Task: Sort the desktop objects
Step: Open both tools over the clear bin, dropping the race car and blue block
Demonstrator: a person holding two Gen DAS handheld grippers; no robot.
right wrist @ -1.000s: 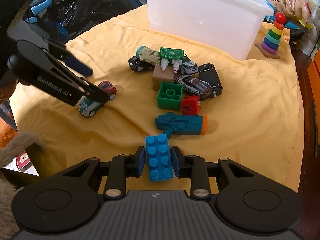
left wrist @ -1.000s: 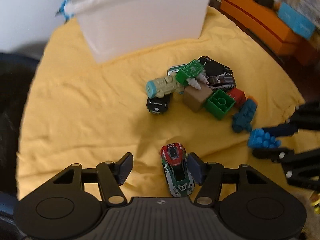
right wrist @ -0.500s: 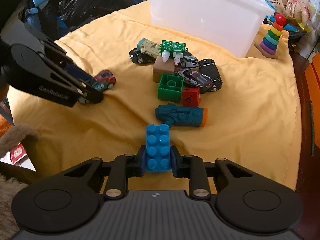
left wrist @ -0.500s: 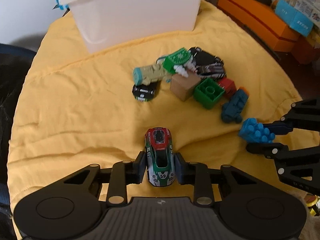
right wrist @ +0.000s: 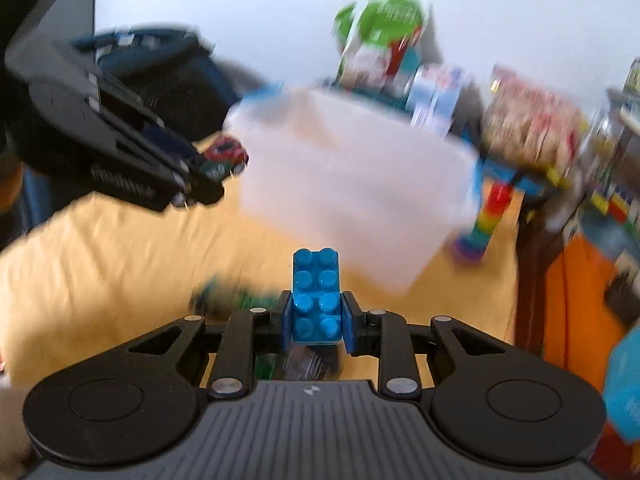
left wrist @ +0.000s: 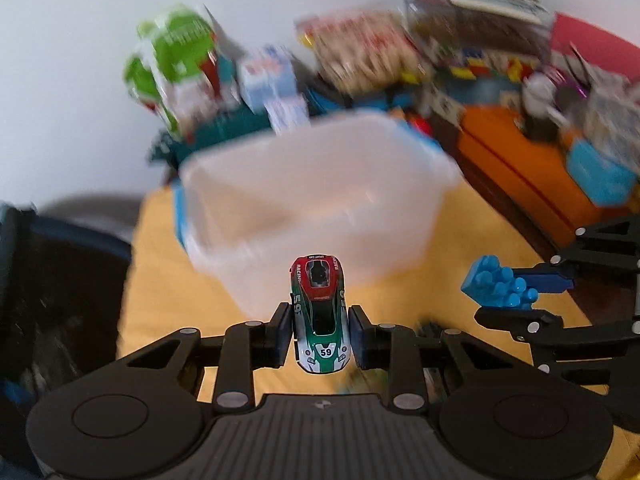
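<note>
My left gripper (left wrist: 320,334) is shut on a red, green and white toy car (left wrist: 319,312) numbered 59, held in the air in front of the white plastic bin (left wrist: 312,200). My right gripper (right wrist: 316,320) is shut on a blue studded brick (right wrist: 316,294), also lifted and facing the bin (right wrist: 352,192). In the left wrist view the right gripper (left wrist: 516,296) with the brick (left wrist: 496,286) is at the right. In the right wrist view the left gripper (right wrist: 200,184) with the car (right wrist: 224,156) is at the left, near the bin's left corner. Both views are motion-blurred.
The yellow cloth (right wrist: 120,248) covers the table. The remaining toy pile (right wrist: 240,300) is blurred, low behind the right gripper. A rainbow stacking toy (right wrist: 488,216) stands right of the bin. Snack packages (left wrist: 180,52) and orange boxes (left wrist: 512,168) lie behind and to the right.
Both grippers have lifted off the cloth with their toys and swung up toward the white bin. The toy pile has dropped almost out of view.
</note>
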